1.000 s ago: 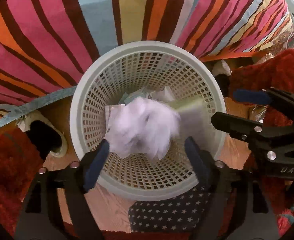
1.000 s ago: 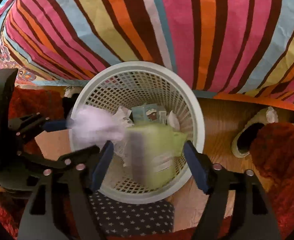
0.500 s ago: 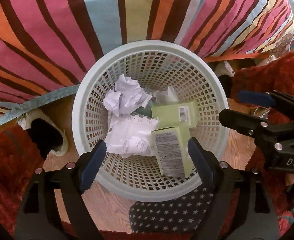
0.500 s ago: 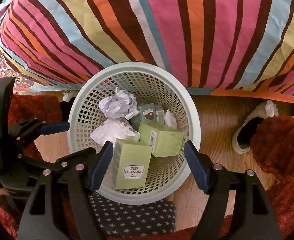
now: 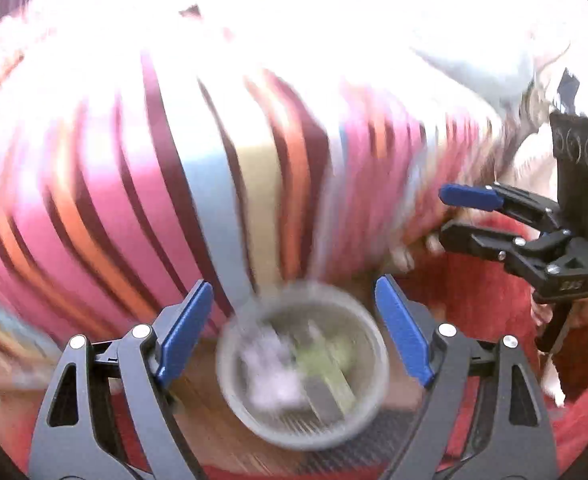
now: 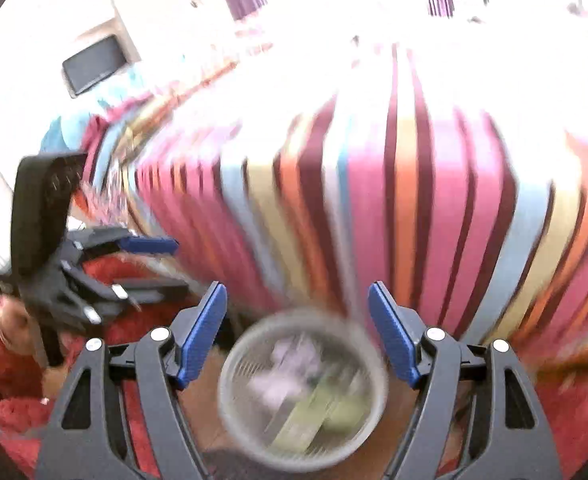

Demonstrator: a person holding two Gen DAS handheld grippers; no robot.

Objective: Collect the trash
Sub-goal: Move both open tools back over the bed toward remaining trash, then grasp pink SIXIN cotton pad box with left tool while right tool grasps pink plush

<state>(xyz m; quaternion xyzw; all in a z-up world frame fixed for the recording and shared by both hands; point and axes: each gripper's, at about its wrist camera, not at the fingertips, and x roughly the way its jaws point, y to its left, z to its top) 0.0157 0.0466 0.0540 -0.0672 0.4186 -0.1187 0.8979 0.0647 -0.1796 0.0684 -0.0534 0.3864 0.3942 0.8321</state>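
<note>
Although both views are strongly blurred, the main things can be read. The left tongs (image 5: 294, 332) stand open with nothing between the blue pads, and the basket (image 5: 229, 364) shows below and between them. The right tongs (image 6: 298, 334) are also open and empty; their jaws have just been opening wider. In the right wrist view the basket (image 6: 229, 384) lies again under the gap between the two fingers, not touched by them.

The trash is inside the basket: a pale crumpled paper (image 5: 269, 376) on the left part and green boxes (image 5: 326, 364) on the right part. From the right wrist camera the paper (image 6: 289, 368) and the boxes (image 6: 326, 412) look the same, only smeared.

The basket stands on a wooden floor (image 5: 213, 416), close to the striped bed cover (image 5: 213, 184) that hangs behind it. A red rug (image 5: 486, 304) lies to the right of the basket in the left wrist view.

Each camera sees the other tongs from the side, held apart from the basket; the upper part of both views is washed out by bright light
</note>
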